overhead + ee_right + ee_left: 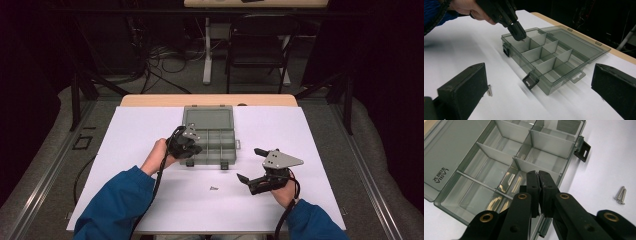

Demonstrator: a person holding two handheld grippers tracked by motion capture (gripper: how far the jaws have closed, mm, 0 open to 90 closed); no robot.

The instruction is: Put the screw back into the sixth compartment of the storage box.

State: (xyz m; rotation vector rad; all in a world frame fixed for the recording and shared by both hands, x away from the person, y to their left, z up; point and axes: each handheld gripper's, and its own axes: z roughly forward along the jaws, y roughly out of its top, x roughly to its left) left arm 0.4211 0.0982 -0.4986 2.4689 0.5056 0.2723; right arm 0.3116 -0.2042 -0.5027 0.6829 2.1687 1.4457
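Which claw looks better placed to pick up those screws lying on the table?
Probably the right claw: it is open and near the screws, while the left claw is shut over the box.

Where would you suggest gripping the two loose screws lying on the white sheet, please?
Take the screws across their shanks, coming straight down from above. They lie flat, side by side and touching, on the bare sheet clear of the organizer box, so the right gripper, already open, could probably straddle both.

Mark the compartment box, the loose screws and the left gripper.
compartment box (223,144), high view, on a divider.
loose screws (621,195), left gripper view, on the shanks.
left gripper (520,37), right gripper view, at the jaw tips.
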